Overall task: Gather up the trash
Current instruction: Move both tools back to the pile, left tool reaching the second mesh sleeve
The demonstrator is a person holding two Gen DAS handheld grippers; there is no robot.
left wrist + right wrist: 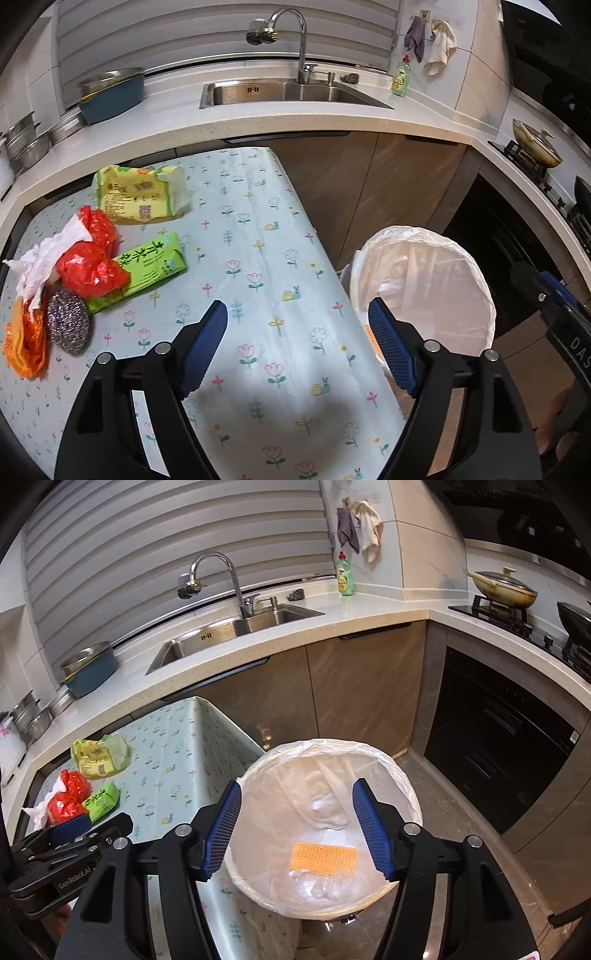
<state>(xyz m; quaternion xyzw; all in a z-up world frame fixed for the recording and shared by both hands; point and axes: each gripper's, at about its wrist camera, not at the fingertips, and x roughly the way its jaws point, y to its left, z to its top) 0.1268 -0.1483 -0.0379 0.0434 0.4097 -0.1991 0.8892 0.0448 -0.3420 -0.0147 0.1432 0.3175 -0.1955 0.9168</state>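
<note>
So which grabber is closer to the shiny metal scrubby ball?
Left. The left gripper hovers over the table just right of the steel scrubber; the right gripper is over the trash bin.

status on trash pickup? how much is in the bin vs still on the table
Done: one orange mesh sponge lies in the white-lined trash bin. In hand: nothing; left gripper and right gripper are open. Left on the table: yellow-green wrapper, red plastic bag, green carton, white tissue, steel scourer, orange bag.
</note>
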